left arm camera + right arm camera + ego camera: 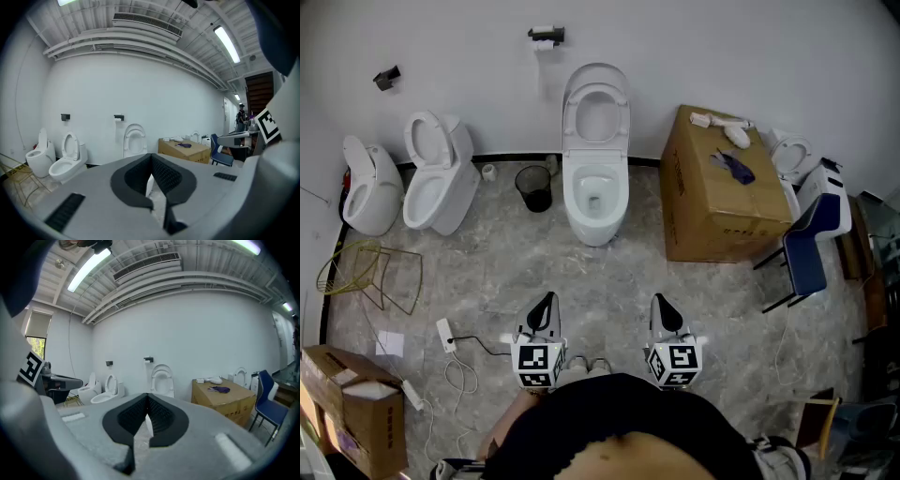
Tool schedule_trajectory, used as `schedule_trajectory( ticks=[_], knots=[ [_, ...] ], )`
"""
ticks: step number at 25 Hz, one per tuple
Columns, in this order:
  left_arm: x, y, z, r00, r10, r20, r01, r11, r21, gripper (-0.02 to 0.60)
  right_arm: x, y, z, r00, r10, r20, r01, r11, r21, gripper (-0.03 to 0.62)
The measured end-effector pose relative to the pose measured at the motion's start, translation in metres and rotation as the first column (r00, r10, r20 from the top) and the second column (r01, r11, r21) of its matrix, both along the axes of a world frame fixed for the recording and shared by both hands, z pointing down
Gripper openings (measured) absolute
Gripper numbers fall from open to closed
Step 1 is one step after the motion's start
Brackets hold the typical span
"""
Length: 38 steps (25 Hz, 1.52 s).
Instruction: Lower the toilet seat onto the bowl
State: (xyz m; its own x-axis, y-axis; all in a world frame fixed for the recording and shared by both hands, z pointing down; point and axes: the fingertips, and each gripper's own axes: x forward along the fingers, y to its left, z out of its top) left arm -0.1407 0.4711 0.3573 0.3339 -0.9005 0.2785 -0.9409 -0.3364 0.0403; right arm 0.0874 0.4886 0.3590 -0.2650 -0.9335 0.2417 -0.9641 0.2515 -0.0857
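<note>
1. In the head view both grippers sit at the lower centre of the frame, close in front of my body. The left gripper (546,305) and the right gripper (663,307) point up-frame towards the far wall.
2. Each gripper view shows its dark pads pressed together into a closed wedge with nothing pinched between them. Both are empty.
3. The toilet seat (596,91) is at the upper centre of the head view. It stands raised and leans back towards the white wall above its bowl (570,187), so it has not been lowered.
4. The seat is well apart from both grippers, with a stretch of grey marbled floor between. I judge this to be the approach step, with no contact made.
5. A black waste bin (533,187) stands just left of the bowl, and a large cardboard box (722,202) stands to its right. Two more toilets (436,173) stand at the left of the frame. Both gripper views centre on the middle one, so I take that as the target.
6. The next move calls for walking forward and raising one gripper to the seat's top edge. I would either spread its jaws to pinch the rim or push the rim with the closed tips. Then I would tip the seat forward and ease it down so it does not slam onto the bowl.
</note>
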Motion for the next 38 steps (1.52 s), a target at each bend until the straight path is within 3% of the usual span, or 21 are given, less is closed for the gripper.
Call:
schedule_trajectory(
  ticks=[24, 30, 31, 32, 33, 34, 38],
  knots=[
    [-0.007, -0.003, -0.003, 0.999, -0.026, -0.026, 0.026, 1.0, 0.012, 0.006, 0.001, -0.004, -0.006, 1.0, 0.007, 0.01, -0.007, 0.999, 0.045, 0.005],
    [-0.014, 0.001, -0.019, 0.999, -0.04, -0.032, 0.043, 0.994, 0.097, 0.006, -0.005, -0.002, -0.007, 1.0, -0.017, 0.013, 0.016, 0.998, 0.06, 0.01],
    [-0.015, 0.0, -0.021, 0.998, -0.041, -0.037, 0.045, 0.993, 0.105, 0.006, -0.007, -0.002, -0.008, 0.999, -0.025, 0.019, 0.024, 0.998, 0.062, 0.034],
    [-0.016, 0.0, -0.02, 0.998, -0.04, -0.045, 0.045, 0.993, 0.106, 0.016, -0.009, -0.003, -0.008, 0.999, -0.03, 0.025, 0.029, 0.998, 0.064, 0.045],
    [-0.016, -0.001, -0.019, 0.998, -0.04, -0.052, 0.045, 0.994, 0.101, 0.107, -0.01, -0.003, -0.008, 0.999, -0.033, 0.028, 0.031, 0.997, 0.068, 0.081],
    [-0.016, -0.002, -0.016, 0.998, -0.04, -0.054, 0.045, 0.995, 0.094, 0.264, -0.012, -0.004, -0.008, 0.999, -0.034, 0.03, 0.032, 0.997, 0.071, 0.127],
    [-0.016, -0.006, -0.012, 0.998, -0.043, -0.036, 0.046, 0.995, 0.086, 0.376, -0.016, -0.009, -0.009, 0.999, -0.04, 0.028, 0.037, 0.995, 0.094, 0.272]
  ],
)
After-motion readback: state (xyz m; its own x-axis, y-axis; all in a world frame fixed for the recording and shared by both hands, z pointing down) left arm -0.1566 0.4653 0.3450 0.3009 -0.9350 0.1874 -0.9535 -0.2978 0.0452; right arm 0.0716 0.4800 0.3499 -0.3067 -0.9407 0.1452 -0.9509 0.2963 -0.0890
